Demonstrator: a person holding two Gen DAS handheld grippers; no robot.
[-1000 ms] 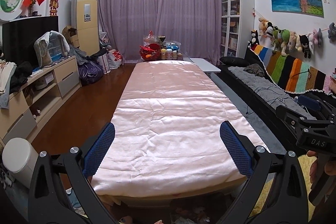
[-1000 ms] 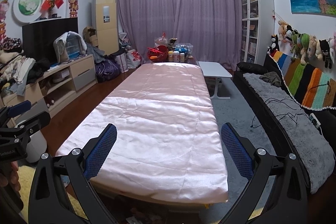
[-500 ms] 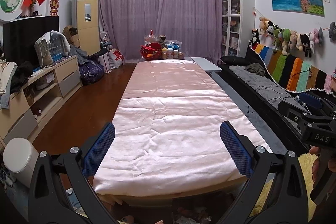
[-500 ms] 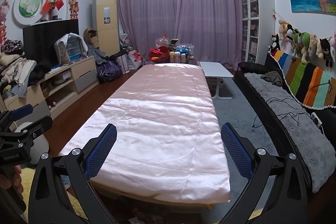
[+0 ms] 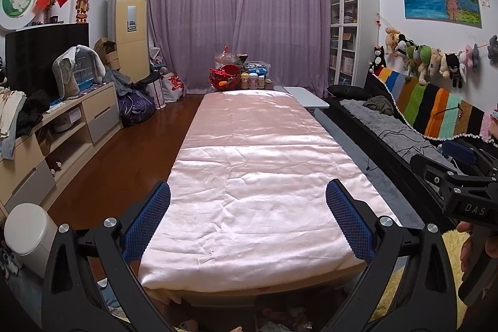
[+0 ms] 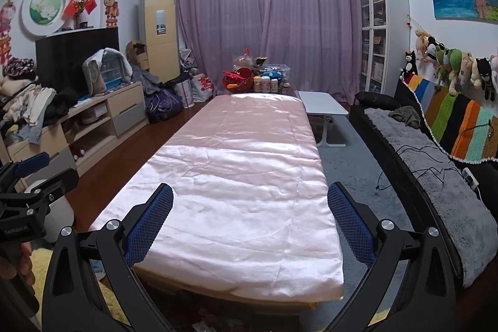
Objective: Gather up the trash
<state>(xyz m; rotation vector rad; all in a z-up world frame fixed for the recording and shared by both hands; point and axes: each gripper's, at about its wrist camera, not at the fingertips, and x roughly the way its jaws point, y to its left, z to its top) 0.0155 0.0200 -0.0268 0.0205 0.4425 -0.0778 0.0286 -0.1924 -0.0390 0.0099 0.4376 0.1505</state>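
My left gripper point(image 5: 248, 217) is open and empty, held above the near end of a long table covered in pink satin cloth point(image 5: 249, 176). My right gripper point(image 6: 250, 218) is open and empty too, over the same cloth point(image 6: 236, 185). A white cylindrical bin point(image 5: 26, 234) stands on the floor at the left; it also shows in the right wrist view point(image 6: 60, 209), partly hidden by the left gripper's body. Small scraps lie on the floor under the table's near edge point(image 5: 280, 321), too dark to identify. No trash shows on the cloth.
A heap of bottles and a red basket point(image 5: 239, 75) sits at the table's far end. A TV cabinet point(image 5: 62, 126) with clothes lines the left wall. A dark sofa point(image 5: 389, 126) runs along the right. A small white table point(image 6: 322, 103) stands far right.
Both views have risen and tilted slightly, showing a little more of the room. Both grippers stay open and empty.
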